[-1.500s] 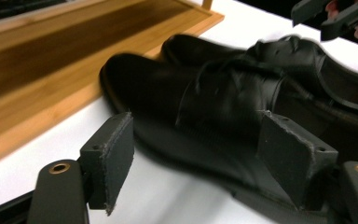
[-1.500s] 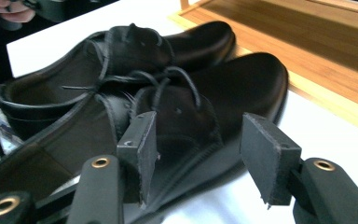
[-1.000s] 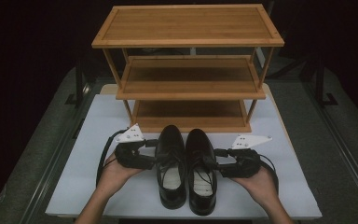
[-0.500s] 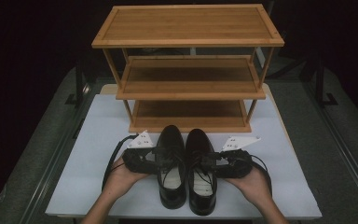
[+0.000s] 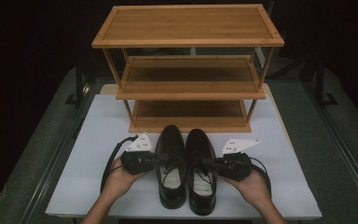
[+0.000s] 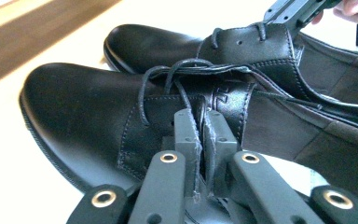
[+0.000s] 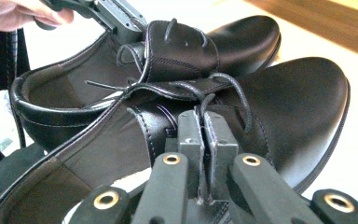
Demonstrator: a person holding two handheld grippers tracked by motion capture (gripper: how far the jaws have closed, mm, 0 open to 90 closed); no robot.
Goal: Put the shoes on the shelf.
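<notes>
Two black lace-up shoes stand side by side on the white mat (image 5: 98,130), toes toward the rack: the left shoe (image 5: 171,140) and the right shoe (image 5: 200,144). My left gripper (image 5: 161,158) comes in from the left and is shut on the laced flap of the left shoe (image 6: 88,107); its jaws (image 6: 203,123) pinch the leather edge. My right gripper (image 5: 210,163) mirrors it from the right, shut on the flap of the right shoe (image 7: 298,102), with its jaws (image 7: 204,123) pressed together on it. Both shoes rest on the mat.
A three-tier wooden shoe rack (image 5: 186,88) stands just beyond the toes, all its shelves bare. The mat extends left and right of the shoes. A dark floor and metal frame legs surround the table.
Both hands moved inward from the shoes' sides. Each gripper has reached the lace area of its shoe and closed on the flap. The shoes stay in place.
</notes>
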